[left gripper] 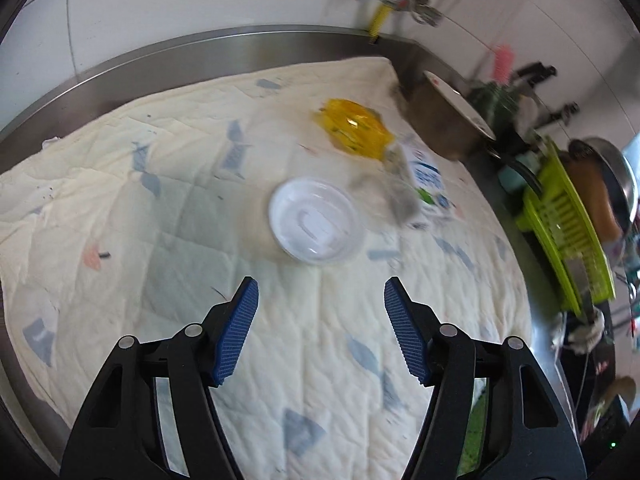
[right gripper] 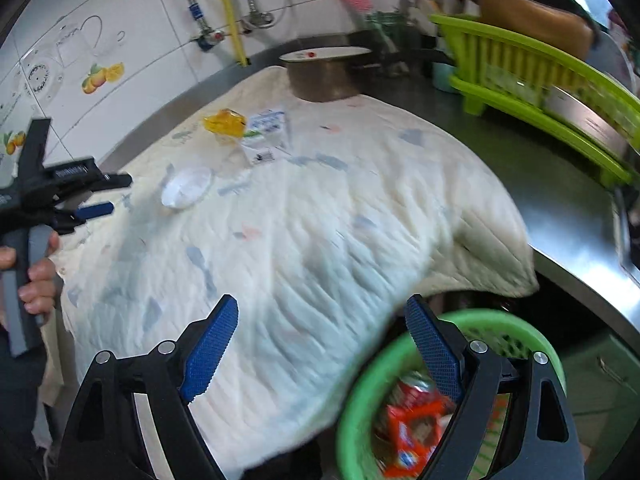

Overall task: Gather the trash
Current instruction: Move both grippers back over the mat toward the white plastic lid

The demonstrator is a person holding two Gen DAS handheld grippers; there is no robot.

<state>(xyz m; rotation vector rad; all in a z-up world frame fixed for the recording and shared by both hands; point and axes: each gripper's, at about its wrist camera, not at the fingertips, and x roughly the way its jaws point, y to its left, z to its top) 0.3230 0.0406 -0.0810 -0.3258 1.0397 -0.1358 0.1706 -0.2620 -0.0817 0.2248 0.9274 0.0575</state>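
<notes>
Left gripper spread and empty, right gripper likewise, one round white lid, one crinkled yellow wrapper, quilted cloth, green mesh bin.

The left wrist view looks down close over the quilted cloth on the counter, facing the tiled wall. The right wrist view sits farther back at the cloth's near edge. Both share the white lid and the yellow wrapper.
</notes>
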